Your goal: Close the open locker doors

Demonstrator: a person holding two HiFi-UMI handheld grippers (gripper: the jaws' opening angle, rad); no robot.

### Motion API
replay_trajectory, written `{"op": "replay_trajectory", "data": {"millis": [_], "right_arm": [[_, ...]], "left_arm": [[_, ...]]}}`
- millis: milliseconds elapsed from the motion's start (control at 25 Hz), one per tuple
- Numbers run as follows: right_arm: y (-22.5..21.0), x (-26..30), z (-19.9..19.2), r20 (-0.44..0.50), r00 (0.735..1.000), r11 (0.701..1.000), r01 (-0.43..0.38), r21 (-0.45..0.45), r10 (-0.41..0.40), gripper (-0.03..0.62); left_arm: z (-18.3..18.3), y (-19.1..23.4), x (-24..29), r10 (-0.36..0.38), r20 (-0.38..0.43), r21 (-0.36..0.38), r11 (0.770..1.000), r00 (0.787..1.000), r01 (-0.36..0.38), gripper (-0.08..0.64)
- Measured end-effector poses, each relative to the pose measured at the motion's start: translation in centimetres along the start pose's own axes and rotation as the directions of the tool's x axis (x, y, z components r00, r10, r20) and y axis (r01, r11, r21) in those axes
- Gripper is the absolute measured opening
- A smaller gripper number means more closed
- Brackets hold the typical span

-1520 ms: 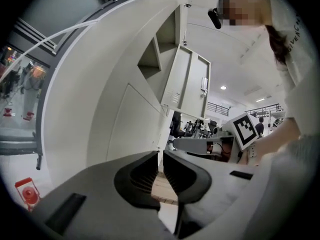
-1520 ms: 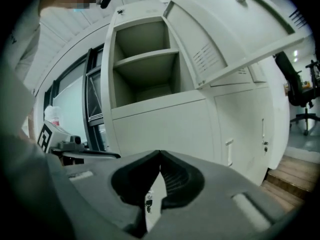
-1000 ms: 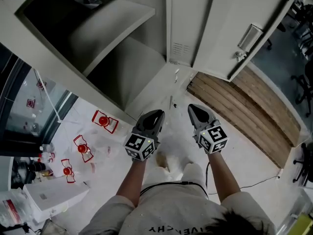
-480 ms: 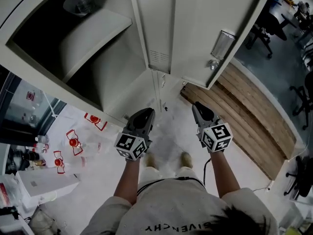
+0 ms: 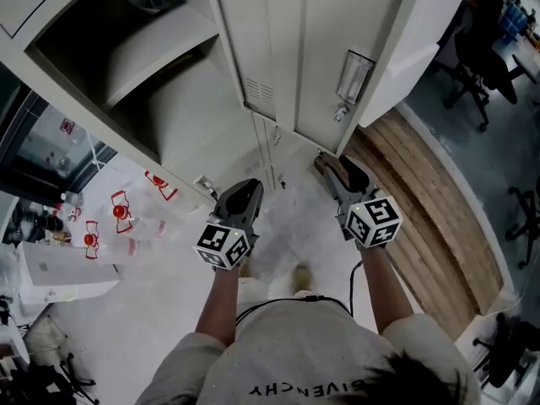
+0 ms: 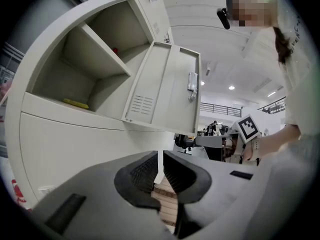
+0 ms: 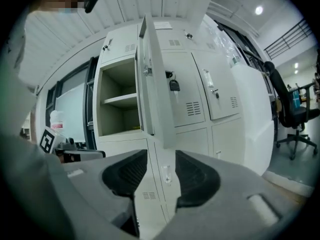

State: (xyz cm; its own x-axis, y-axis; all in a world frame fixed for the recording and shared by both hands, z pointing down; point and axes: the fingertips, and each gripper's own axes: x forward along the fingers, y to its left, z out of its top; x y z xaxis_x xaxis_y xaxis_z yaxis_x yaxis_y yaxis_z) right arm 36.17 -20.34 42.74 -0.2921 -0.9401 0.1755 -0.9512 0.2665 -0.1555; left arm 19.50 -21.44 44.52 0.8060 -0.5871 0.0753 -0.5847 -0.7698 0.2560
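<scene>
At 1 o'clock from the right claw (image 5: 342, 169) in the head view, the open locker door (image 5: 384, 49) is standing swung out from its compartment (image 5: 160, 83), which is lying at 11 o'clock from the left claw (image 5: 245, 191). The right claw's jaws have just been opening and are now standing released and wide apart, with nothing between them. The door's edge is showing beyond them, apart from the pads. The left claw is clenched, with its pads almost meeting on nothing.

Probable faults from this position:
- A push landing near the hinge side is likely to be moving the door little, and the claw may be sliding off the smooth panel.
- A hard swing may be bouncing the door back off the frame, leaving the latch handle (image 5: 353, 76) uncaught.
- A jaw trailing round the door's edge is risking a pinch against the frame.
- The left claw, waiting near the opening, may be blocking the door's sweep.
</scene>
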Motion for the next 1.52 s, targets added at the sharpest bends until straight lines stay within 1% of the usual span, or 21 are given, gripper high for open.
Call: {"op": "replay_trajectory", "data": {"millis": [200, 360, 520, 680, 920, 1160, 1360, 1520], "right_arm": [[-0.3, 0.3, 2.0, 0.008, 0.997, 0.996, -0.078, -0.046, 0.079, 0.170], [0.1, 0.2, 3.1, 0.014, 0.991, 0.990, -0.131, -0.061, 0.132, 0.170], [0.4, -0.3, 3.5, 0.016, 0.988, 0.986, -0.151, -0.076, 0.153, 0.169], [0.6, -0.8, 3.8, 0.020, 0.985, 0.982, -0.172, -0.074, 0.174, 0.140], [2.0, -1.1, 3.6, 0.015, 0.979, 0.975, -0.202, -0.095, 0.204, 0.089], [4.1, -1.4, 3.2, 0.014, 0.970, 0.965, -0.240, -0.104, 0.243, 0.087], [6.1, -1.5, 2.8, 0.008, 0.964, 0.957, -0.264, -0.122, 0.267, 0.087], [7.3, -1.5, 2.4, -0.001, 0.964, 0.955, -0.264, -0.132, 0.266, 0.089]], "left_arm": [[0.2, -1.4, -0.3, 0.065, 0.033, -0.008, 0.998, 0.997, -0.064, 0.029], [0.4, -2.0, -0.8, 0.106, 0.043, -0.006, 0.994, 0.994, -0.105, 0.029], [1.0, -2.0, -1.6, 0.142, 0.052, 0.003, 0.990, 0.989, -0.142, 0.029], [1.9, -1.9, -2.4, 0.177, 0.066, 0.009, 0.984, 0.982, -0.178, 0.029], [2.4, -1.5, -3.7, 0.203, 0.079, 0.017, 0.979, 0.976, -0.205, 0.029], [2.3, -1.0, -5.3, 0.220, 0.073, 0.029, 0.974, 0.973, -0.223, 0.029], [2.7, 0.6, -6.9, 0.251, 0.086, 0.024, 0.967, 0.964, -0.254, 0.029], [3.5, 1.4, -7.5, 0.234, 0.097, 0.027, 0.971, 0.967, -0.238, 0.029]]}}
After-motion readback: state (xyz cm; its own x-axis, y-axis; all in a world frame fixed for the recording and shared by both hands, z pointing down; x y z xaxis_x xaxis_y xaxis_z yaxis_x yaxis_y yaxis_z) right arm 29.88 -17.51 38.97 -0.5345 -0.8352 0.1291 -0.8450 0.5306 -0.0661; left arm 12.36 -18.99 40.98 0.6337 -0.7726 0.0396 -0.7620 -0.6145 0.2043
